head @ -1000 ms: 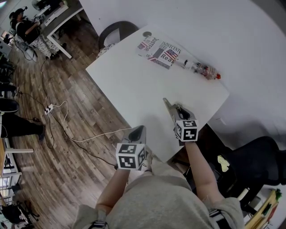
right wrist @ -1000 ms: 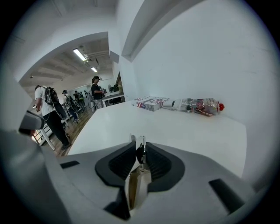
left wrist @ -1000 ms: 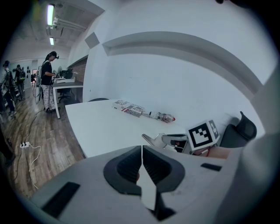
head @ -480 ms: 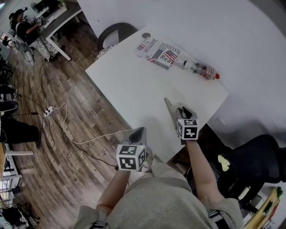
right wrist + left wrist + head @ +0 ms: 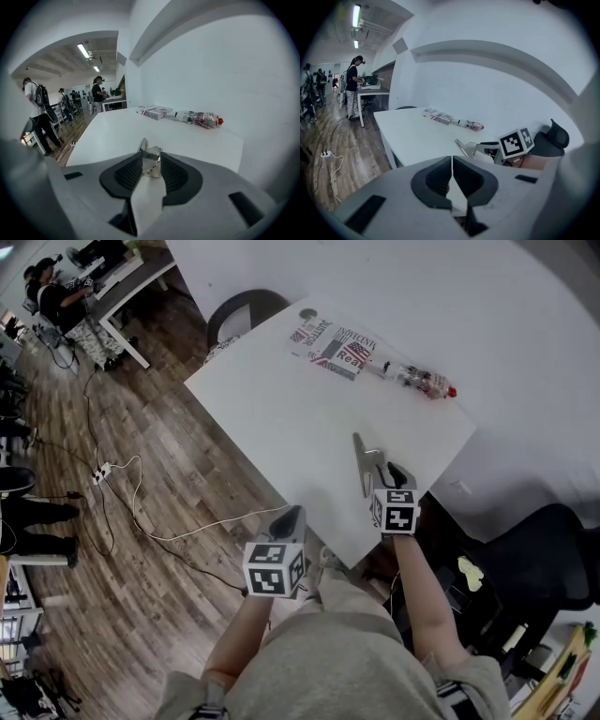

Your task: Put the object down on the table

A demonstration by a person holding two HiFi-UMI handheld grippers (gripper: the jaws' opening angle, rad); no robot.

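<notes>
Head view: right gripper (image 5: 378, 474) over the near edge of the table (image 5: 272, 399), with a metal tool (image 5: 362, 454) between its jaws. The tool's long axis runs straight out ahead of the gripper, over the table and toward its far side. The forearm (image 5: 412, 596) reaches forward and the gripper tilts downward. The left gripper (image 5: 289, 519) hangs off the table's edge, well apart from the tool.

Left gripper view: its jaws meet with nothing between them. Whether the tool's tip touches the table cannot be told.

Right gripper view: the jaws have just been opening; the tool fills the gap and touches both pads.
</notes>
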